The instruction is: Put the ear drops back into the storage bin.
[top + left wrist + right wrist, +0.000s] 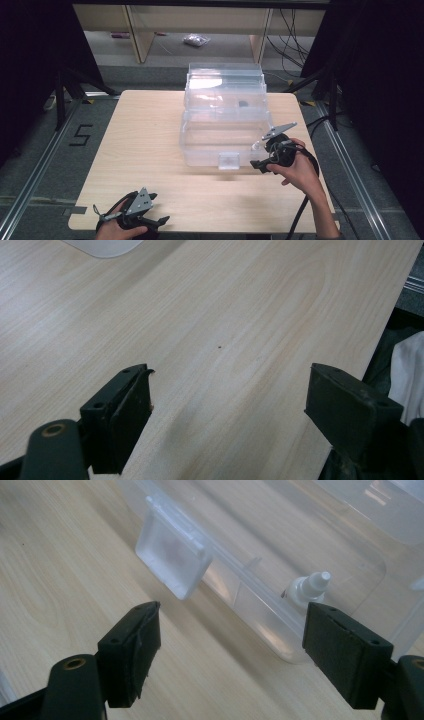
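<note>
A clear plastic box [200, 137] stands open on the middle of the wooden table [140, 150], its lid [225, 75] tilted up at the back. Its front latch [229, 161] [172, 555] hangs down over the front wall. A small white dropper bottle [256, 146] [310, 586] stands at the box's front right corner, apparently just inside the wall. A small dark item [243, 104] lies farther back in the box. My right gripper [262, 155] [232, 615] is open beside that front right corner, holding nothing. My left gripper [157, 207] [230, 372] is open over bare wood near the front left edge.
The table's right edge [385, 325] runs close past the left gripper's jaw. Wooden shelf legs [137, 35], a small bag [196, 40] and cables [292, 45] are on the floor behind the table. A "5" mark [81, 135] is on the floor at the left.
</note>
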